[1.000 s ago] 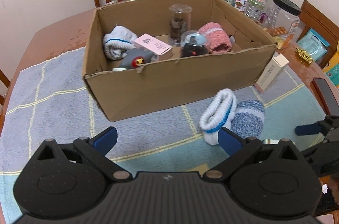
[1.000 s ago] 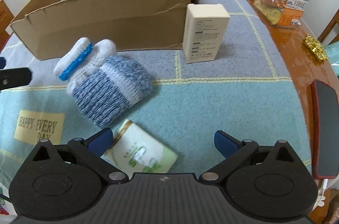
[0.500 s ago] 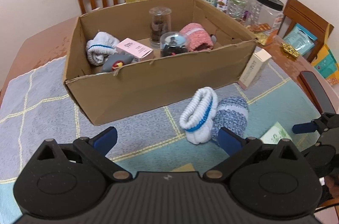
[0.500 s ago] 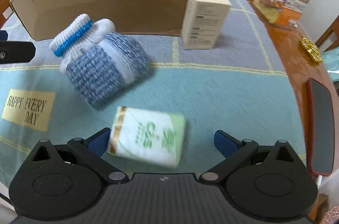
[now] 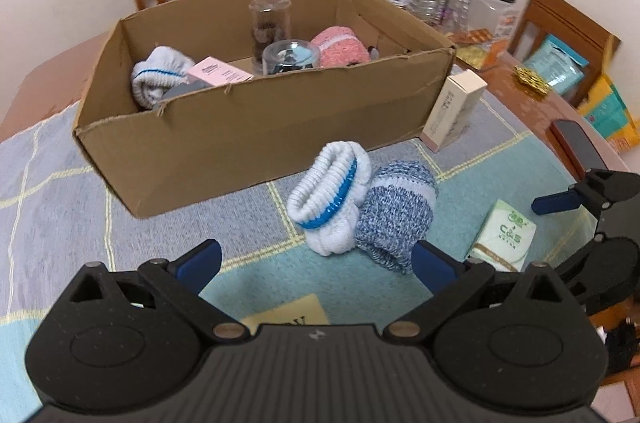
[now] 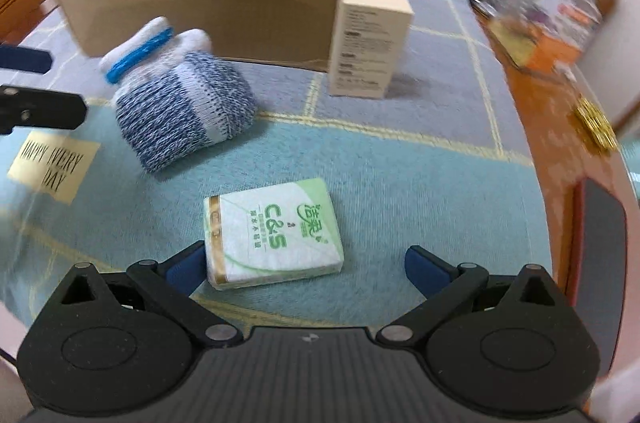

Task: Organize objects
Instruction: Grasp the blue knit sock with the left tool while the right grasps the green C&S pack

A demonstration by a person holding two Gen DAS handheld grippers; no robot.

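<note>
Left gripper (image 5: 316, 259): we see its blue-tipped fingers spread wide above the cloth with nothing between them; the white sock roll sits just ahead of the gap.
Right gripper (image 6: 306, 261): we find it wide open too, holding nothing; the tissue pack lies between the fingers, close against the left fingertip (image 6: 186, 265), with a clear gap to the other one.
Tissue pack (image 6: 272, 237): flat on the teal part of the tablecloth (image 6: 400, 175), green and white print facing up.
Sock rolls: we see a white one with a blue band (image 5: 330, 197) and a blue-flecked one (image 5: 396, 213) touching each other on the cloth, in front of the cardboard box.
Cardboard box (image 5: 256, 127): open on top; inside we make out a white sock (image 5: 156, 77), a pink carton (image 5: 220, 75), two clear jars (image 5: 290, 55) and a pink sock (image 5: 340, 47).
Cream carton (image 6: 370, 41): standing upright on the cloth just beside the box's near corner.
Table edge: we note bottles and a black-lidded jar (image 5: 486, 3) behind the box, and a dark phone (image 6: 604, 255) on the wood beside the cloth.
</note>
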